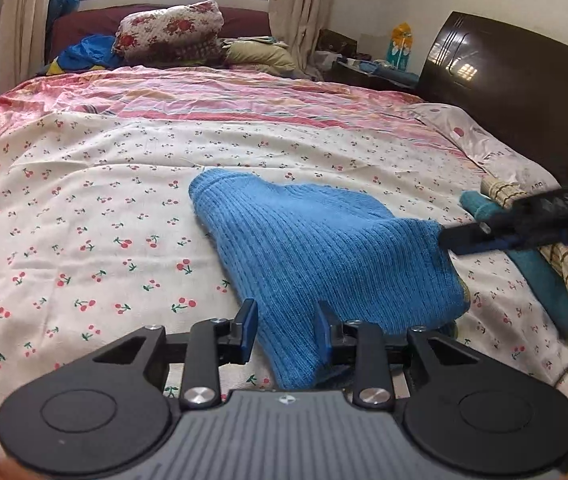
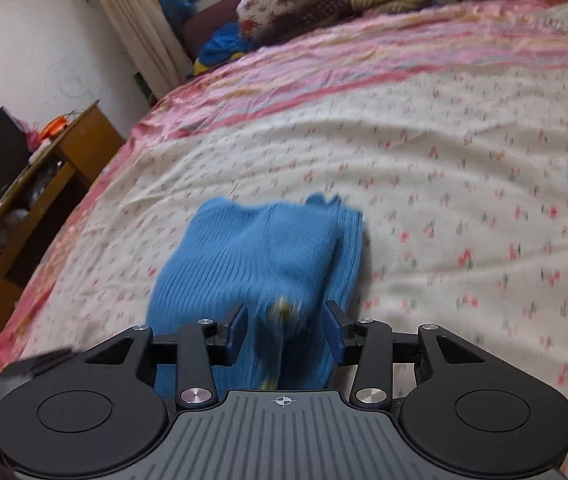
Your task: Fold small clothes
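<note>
A blue ribbed knit garment (image 1: 316, 240) lies partly folded on the cherry-print bed sheet (image 1: 104, 200). My left gripper (image 1: 286, 314) stands open over its near edge, with the cloth lying flat between and under the fingers. The garment's right corner is pulled up like a tent to my right gripper (image 1: 450, 238), which reaches in from the right. In the right wrist view, which is blurred, a bunched fold of the garment (image 2: 252, 256) fills the gap between the fingers of the right gripper (image 2: 286, 316), touching both pads.
A folded teal cloth (image 1: 540, 276) and a checked cloth lie by the dark headboard (image 1: 504, 92) on the right. Floral bedding (image 1: 168, 30) and pillows are piled at the far end under the window. A wooden cabinet (image 2: 44, 184) stands beside the bed.
</note>
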Motion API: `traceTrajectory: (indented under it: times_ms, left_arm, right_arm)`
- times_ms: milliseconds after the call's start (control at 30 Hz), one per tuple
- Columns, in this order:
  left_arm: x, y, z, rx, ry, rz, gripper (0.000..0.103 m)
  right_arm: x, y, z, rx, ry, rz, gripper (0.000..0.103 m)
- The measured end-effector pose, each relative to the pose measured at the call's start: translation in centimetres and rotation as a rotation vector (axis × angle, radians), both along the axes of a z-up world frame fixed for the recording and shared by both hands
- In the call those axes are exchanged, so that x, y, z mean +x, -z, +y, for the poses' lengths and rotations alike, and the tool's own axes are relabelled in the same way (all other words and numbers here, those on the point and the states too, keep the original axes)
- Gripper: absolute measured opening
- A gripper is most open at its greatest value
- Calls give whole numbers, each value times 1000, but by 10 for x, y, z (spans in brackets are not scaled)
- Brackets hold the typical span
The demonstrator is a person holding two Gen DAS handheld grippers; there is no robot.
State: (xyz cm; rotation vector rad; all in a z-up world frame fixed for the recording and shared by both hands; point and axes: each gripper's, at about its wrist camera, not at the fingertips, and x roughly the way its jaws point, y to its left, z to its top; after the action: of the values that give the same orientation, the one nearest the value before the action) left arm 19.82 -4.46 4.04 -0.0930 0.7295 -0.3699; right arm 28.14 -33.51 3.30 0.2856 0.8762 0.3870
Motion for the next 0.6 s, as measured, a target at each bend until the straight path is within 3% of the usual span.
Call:
traceTrajectory:
  times_ms: [233,300,333,433,600]
  left_arm:
    - [-1,-1,-2,-11,-1,-4,36]
    - [-1,-2,-3,-13,-6,-4,36]
    - [-2,-2,-3,-10,-6,-8,36]
    - [1,0,-1,-9,-6,-6,37]
    - [8,8,1,-31,-12,20,37]
  right_arm:
    - [-15,9,9,47,-16,15,42]
    - [-10,25,19,18,-20,54,29]
    - [-10,33,24,-12,-26,71,7]
    - [-27,52,27,-20,-51,102,4]
    - [-48,51,23,-61,-71,83,6]
